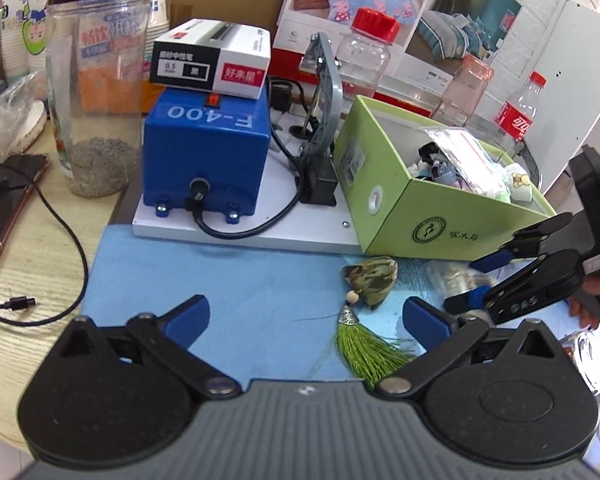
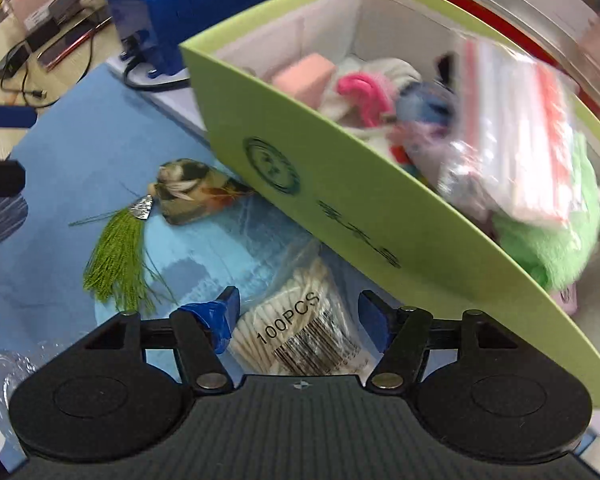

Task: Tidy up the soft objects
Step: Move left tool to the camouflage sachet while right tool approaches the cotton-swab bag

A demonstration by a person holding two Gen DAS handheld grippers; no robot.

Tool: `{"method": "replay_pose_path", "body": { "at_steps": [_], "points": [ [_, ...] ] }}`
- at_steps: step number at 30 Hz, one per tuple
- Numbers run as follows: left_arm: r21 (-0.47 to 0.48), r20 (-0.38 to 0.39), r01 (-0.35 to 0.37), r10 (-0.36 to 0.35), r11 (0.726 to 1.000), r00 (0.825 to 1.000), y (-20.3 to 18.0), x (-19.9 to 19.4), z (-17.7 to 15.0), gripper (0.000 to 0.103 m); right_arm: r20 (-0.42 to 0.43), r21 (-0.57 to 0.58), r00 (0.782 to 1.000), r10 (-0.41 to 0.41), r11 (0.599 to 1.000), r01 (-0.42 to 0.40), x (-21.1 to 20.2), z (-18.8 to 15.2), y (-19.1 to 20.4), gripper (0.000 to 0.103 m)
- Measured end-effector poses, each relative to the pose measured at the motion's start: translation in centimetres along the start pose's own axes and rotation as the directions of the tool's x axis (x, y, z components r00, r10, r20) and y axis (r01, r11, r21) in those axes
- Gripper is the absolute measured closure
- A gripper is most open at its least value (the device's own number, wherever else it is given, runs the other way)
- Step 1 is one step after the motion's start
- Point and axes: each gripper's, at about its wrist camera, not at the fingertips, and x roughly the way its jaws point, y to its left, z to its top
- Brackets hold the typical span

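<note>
A green cardboard box (image 1: 400, 216) (image 2: 300, 140) stands at the far right of the blue mat (image 1: 220, 272) and holds plush toys, a pink sponge and a zip bag. In front of it lies a camouflage sachet (image 1: 370, 280) (image 2: 192, 192) with a green tassel (image 1: 364, 348). My left gripper (image 1: 306, 316) hangs wide open above the mat, the tassel just inside its right finger. My right gripper (image 2: 300, 312) (image 1: 474, 280) points down beside the box, open, with a clear bag of cotton swabs (image 2: 300, 332) lying between its fingers on the mat.
A blue F-400 machine (image 1: 208, 152) with a white carton (image 1: 212, 60) on top stands behind the mat. Left of it are a tall clear jar (image 1: 96, 92), a phone (image 1: 4, 216) and a loose cable (image 1: 60, 216). Bottles (image 1: 518, 116) stand behind the box.
</note>
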Motion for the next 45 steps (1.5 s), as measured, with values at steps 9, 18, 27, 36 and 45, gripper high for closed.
{"method": "replay_pose_path", "body": {
  "at_steps": [9, 18, 27, 36, 45],
  "points": [
    [0.083, -0.017, 0.017, -0.015, 0.996, 1.000, -3.4, 0.6, -0.5, 0.001, 0.030, 0.262, 1.000, -0.009, 0.965, 0.001, -2.3, -8.0, -7.8, 0.048],
    [0.155, -0.025, -0.008, 0.012, 0.988, 1.000, -6.9, 1.2, -0.8, 0.001, 0.205, 0.437, 0.969, -0.140, 0.899, 0.037, -6.0, -19.0, -10.5, 0.047],
    [0.180, -0.048, -0.015, 0.024, 0.984, 0.999, -8.2, 2.5, -0.8, 0.001, 0.531, 0.581, 0.783, -0.324, 0.812, -0.059, -10.1, -25.0, -7.6, 0.047],
    [0.158, -0.081, -0.044, 0.058, 0.987, 0.995, -6.6, 5.0, 1.1, 0.001, 0.537, 0.748, 0.735, -0.414, 0.637, -0.187, -9.3, -28.3, -7.9, 0.047],
    [0.249, -0.125, 0.004, 0.028, 0.969, 0.992, -7.9, 9.2, 2.6, 0.001, 0.571, 0.753, 0.750, -0.335, 0.577, -0.315, -9.2, -29.1, -8.6, 0.046]
  ]
}}
